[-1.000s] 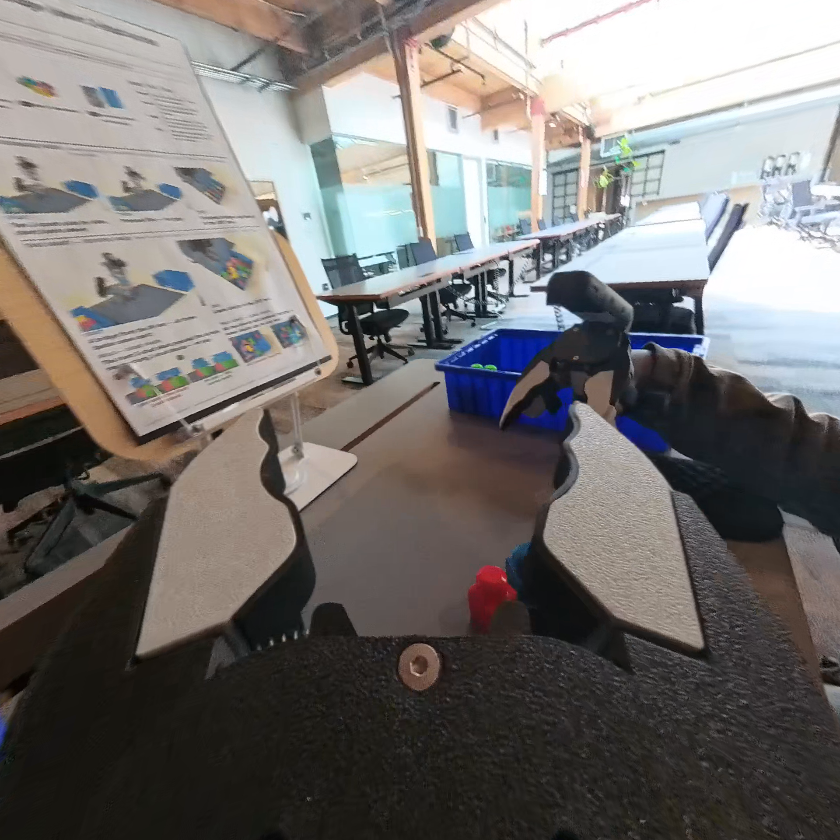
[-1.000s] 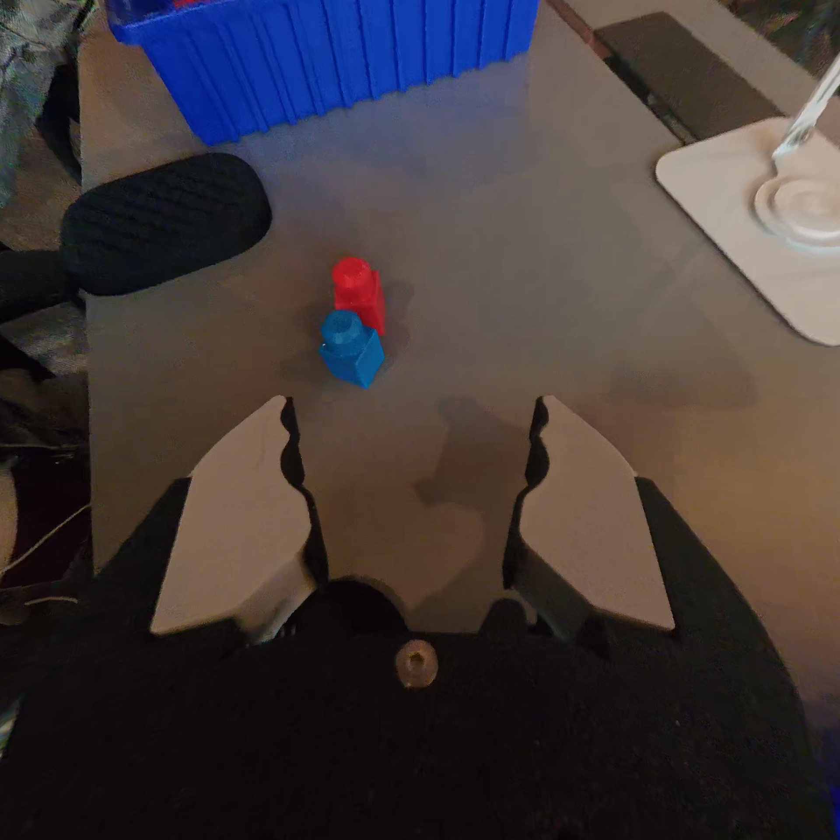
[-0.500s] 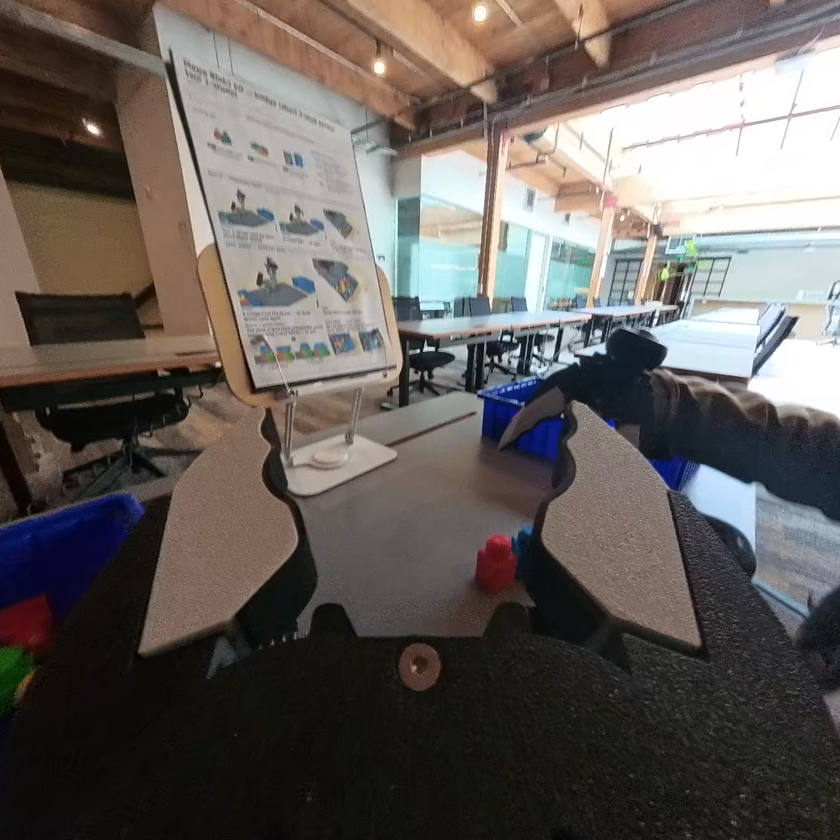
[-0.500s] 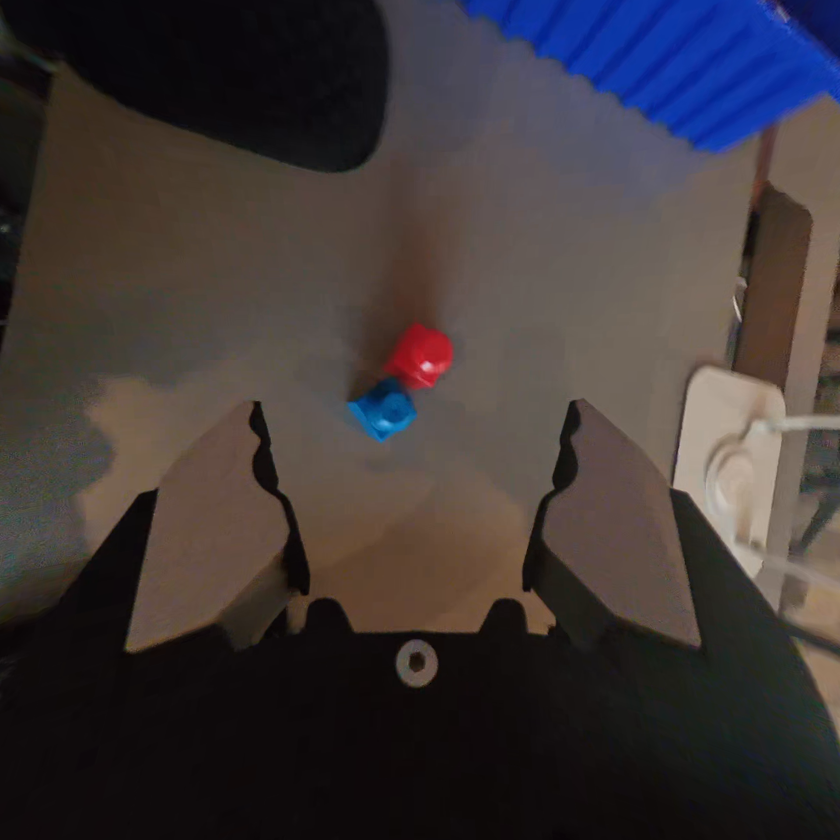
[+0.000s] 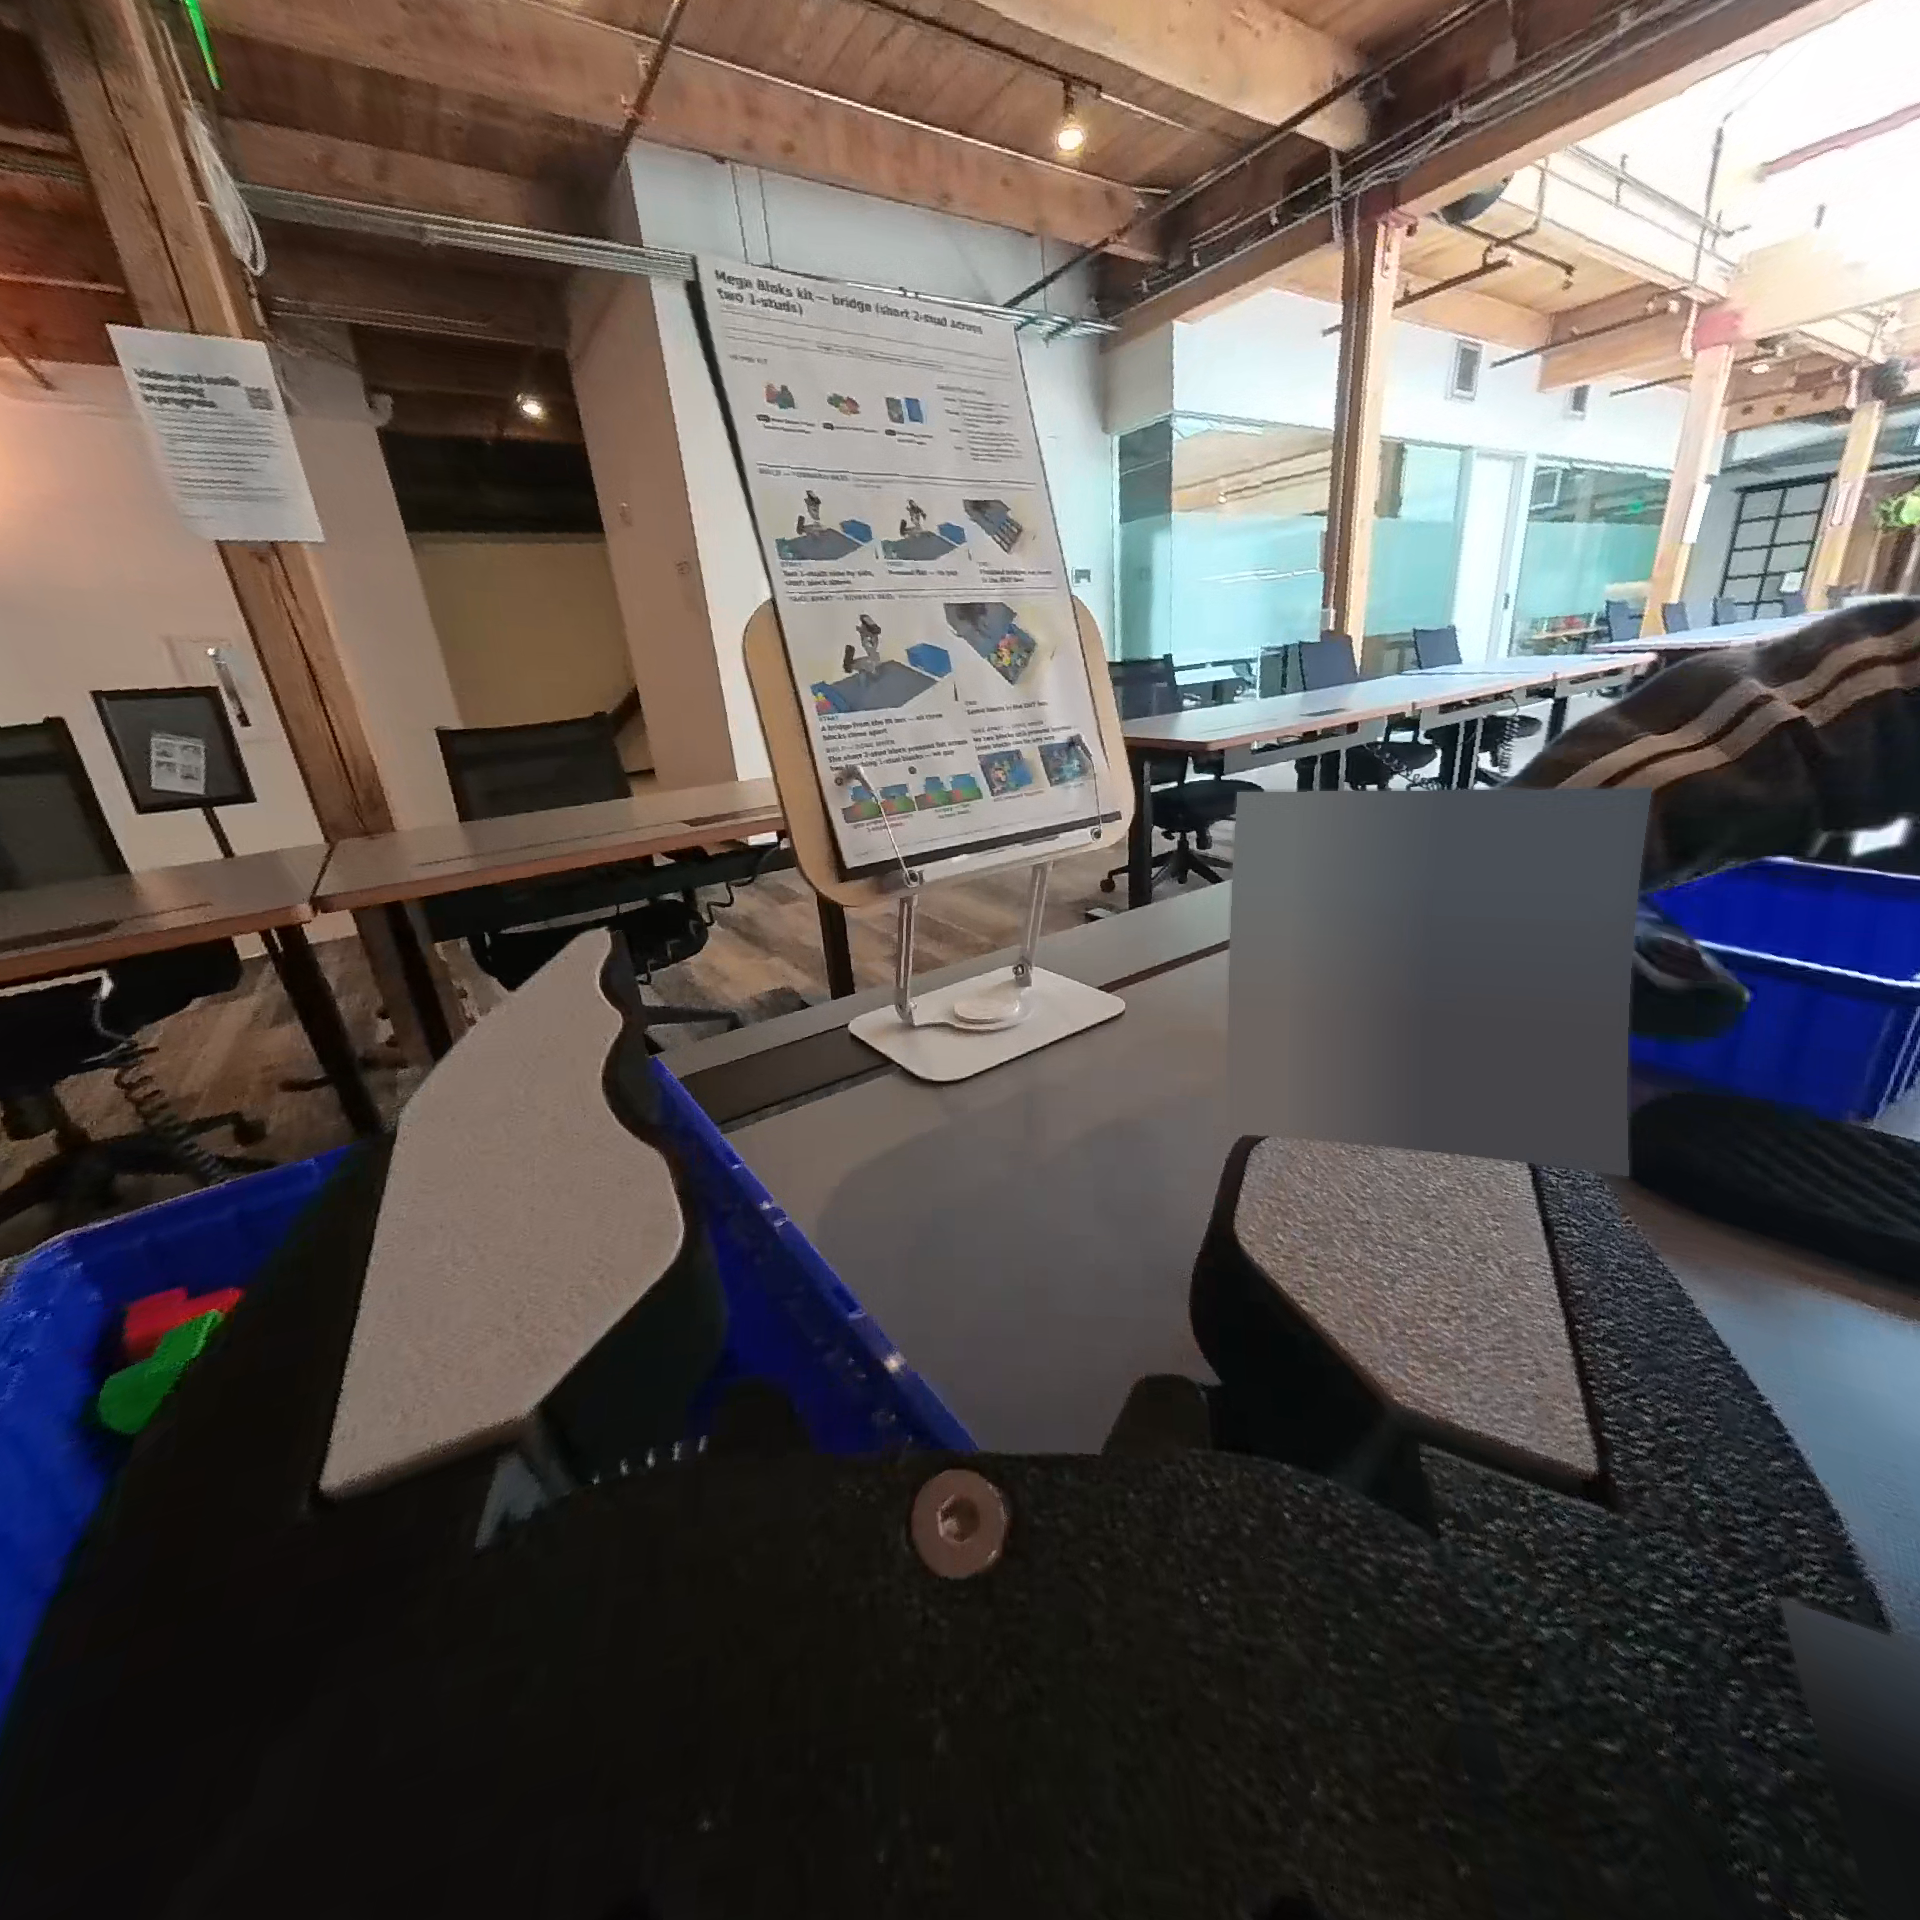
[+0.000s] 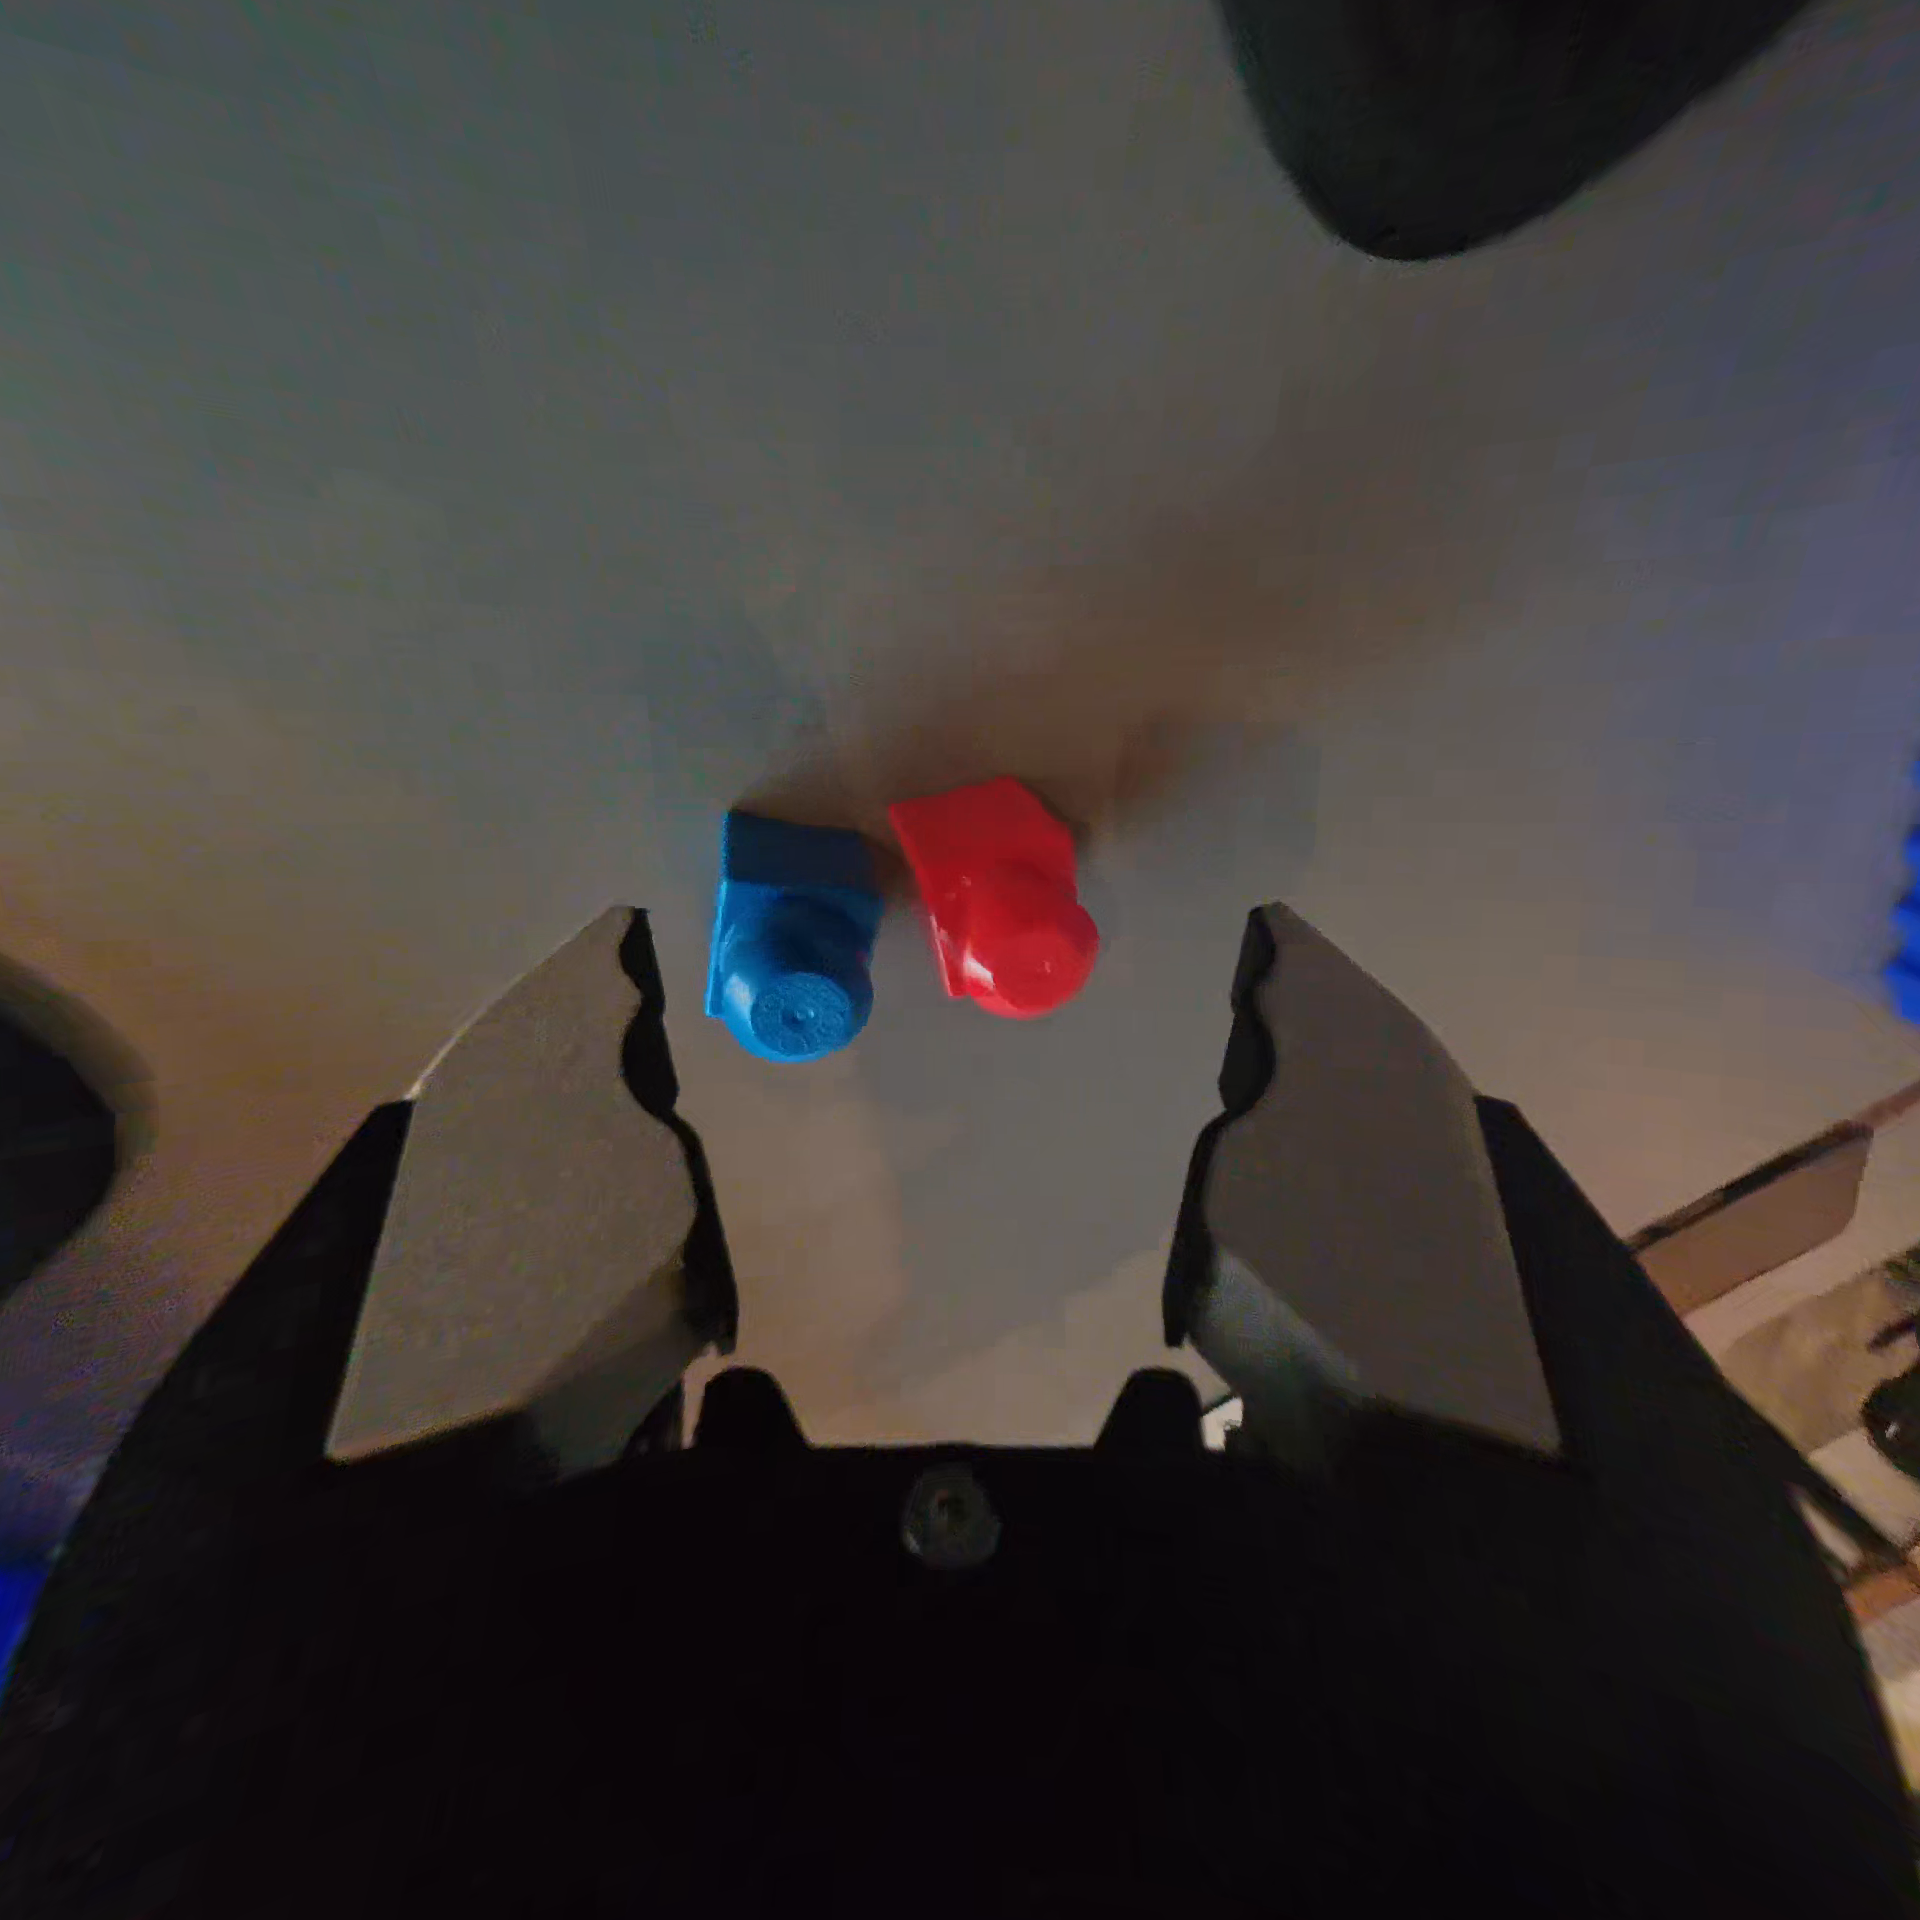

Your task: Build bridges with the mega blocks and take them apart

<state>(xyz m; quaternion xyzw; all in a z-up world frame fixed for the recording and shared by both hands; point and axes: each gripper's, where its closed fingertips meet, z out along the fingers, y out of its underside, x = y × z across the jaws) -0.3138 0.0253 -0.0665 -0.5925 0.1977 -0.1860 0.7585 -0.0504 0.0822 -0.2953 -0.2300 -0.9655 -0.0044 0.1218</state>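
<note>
Ahead of the wide-open, empty left gripper [image 5: 914,1049]: white stand with printed instruction sheet [image 5: 914,644]; blue plastic bin [image 5: 62,1382] under its left finger. Right gripper [image 6: 940,920] spread apart, empty, above grey tabletop [image 6: 935,416]; small blue one-stud block [image 6: 795,935] and red one-stud block [image 6: 997,914] side by side just beyond the fingertips, between them.

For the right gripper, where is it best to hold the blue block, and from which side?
Probably the blue block by its square base's two flat sides, from above: its stud faces the open right gripper. The red block crowds one side, so one finger must enter that narrow gap.
</note>
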